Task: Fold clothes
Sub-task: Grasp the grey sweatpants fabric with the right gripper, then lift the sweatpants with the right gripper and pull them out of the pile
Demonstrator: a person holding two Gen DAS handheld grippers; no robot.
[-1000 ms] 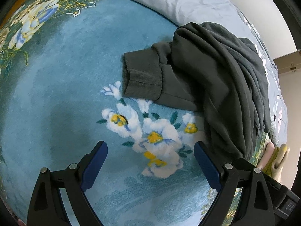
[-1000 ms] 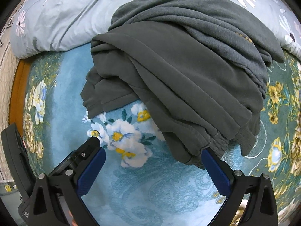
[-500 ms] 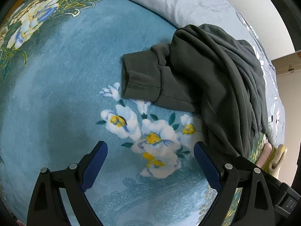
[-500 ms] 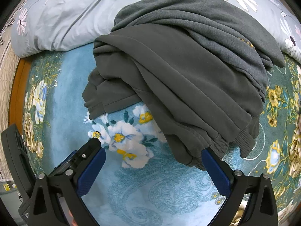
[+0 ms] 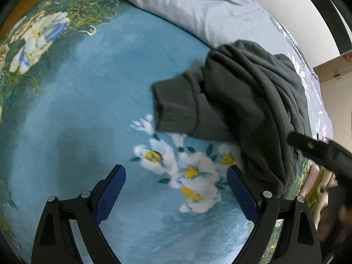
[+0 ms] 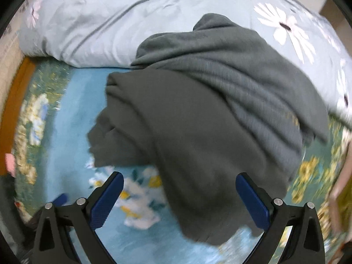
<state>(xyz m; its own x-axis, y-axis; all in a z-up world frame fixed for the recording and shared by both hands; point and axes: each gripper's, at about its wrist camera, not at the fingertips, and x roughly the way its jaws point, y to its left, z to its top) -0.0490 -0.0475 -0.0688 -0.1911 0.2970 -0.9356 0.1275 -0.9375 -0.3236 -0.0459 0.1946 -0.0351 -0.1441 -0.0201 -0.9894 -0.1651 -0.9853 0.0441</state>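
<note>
A dark grey sweatshirt (image 6: 198, 132) lies bunched in a heap on a blue floral blanket (image 5: 88, 110), its upper part draped onto a pale grey-blue duvet (image 6: 99, 22) printed with white flowers. In the left wrist view a ribbed cuff (image 5: 173, 110) of the sweatshirt (image 5: 253, 110) sticks out flat to the left of the heap, just above a cluster of white and yellow woven flowers (image 5: 187, 167).

The left gripper (image 5: 176, 184) hovers over that flower cluster with its blue-padded fingers (image 5: 112, 189) spread wide and nothing between them; the right-hand pad sits just beside the lower edge of the heap. The right gripper (image 6: 179, 194) has its fingers (image 6: 105, 198) equally wide, empty, and the hanging lower fold of the sweatshirt fills much of the gap between them; whether cloth and pads touch cannot be told through the motion blur.

The right gripper's black body (image 5: 325, 154) shows at the right edge of the left wrist view. No brand, label or writing can be read anywhere.
</note>
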